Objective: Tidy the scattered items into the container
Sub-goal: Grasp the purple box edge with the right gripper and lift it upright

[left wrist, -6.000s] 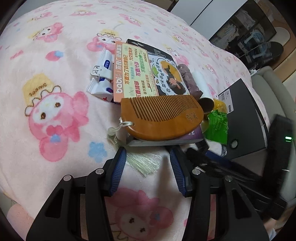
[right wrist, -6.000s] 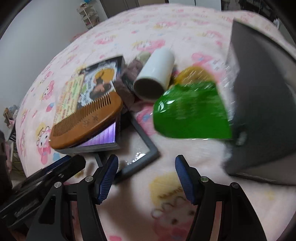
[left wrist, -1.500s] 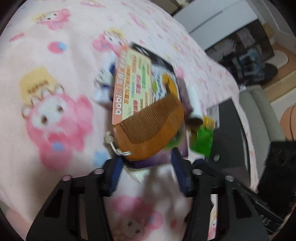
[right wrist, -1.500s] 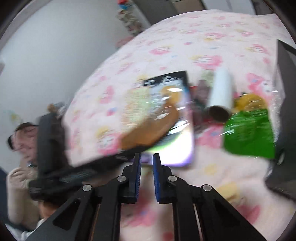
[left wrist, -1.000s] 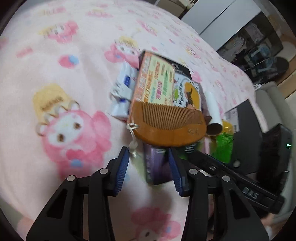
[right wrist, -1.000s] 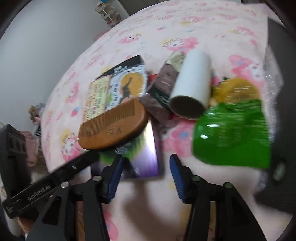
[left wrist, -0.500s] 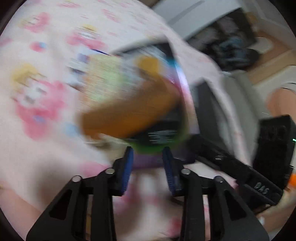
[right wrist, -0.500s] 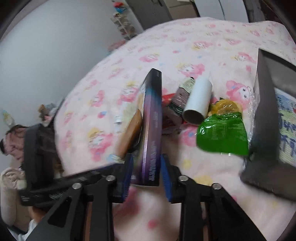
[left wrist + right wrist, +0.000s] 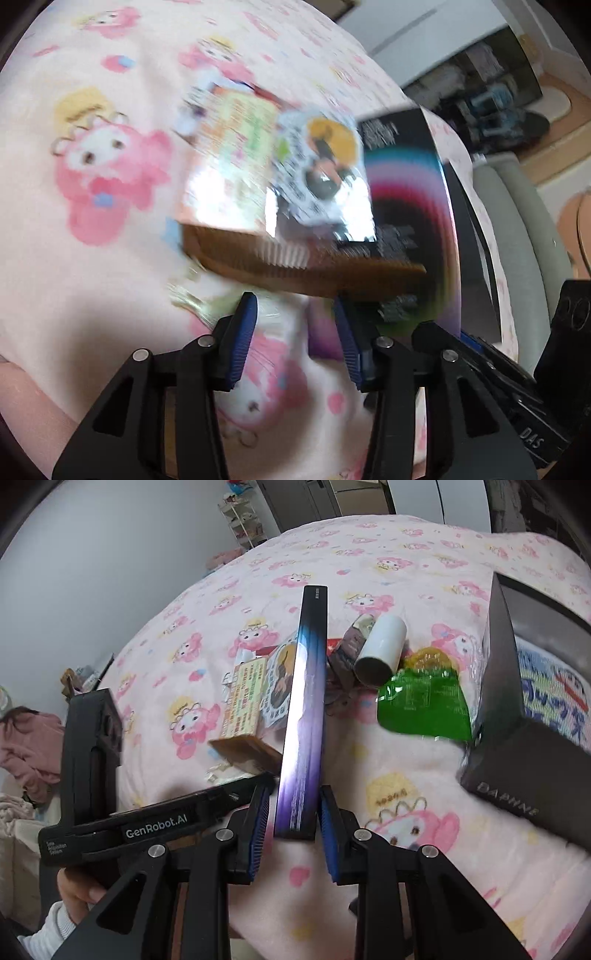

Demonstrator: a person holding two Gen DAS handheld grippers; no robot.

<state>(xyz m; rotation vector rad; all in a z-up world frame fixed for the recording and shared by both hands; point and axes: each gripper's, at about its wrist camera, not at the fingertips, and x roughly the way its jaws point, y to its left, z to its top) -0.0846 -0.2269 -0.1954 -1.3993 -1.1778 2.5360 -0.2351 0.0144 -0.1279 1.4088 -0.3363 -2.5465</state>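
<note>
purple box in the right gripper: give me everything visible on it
The purple box is flat and thin, glossy like printed card, with a purple-to-black gradient edge and a rainbow arc on its dark face. It is tipped up on edge, its near end between the right gripper pads. The wooden comb and two snack packets slide down its raised face. Its far end points away over the pink blanket.

Soft, even indoor light. The left wrist view is motion-blurred, with white glare on the glossy printed packets (image 9: 255, 192). Fisheye bending darkens the corners; the right wrist view is sharper.
</note>
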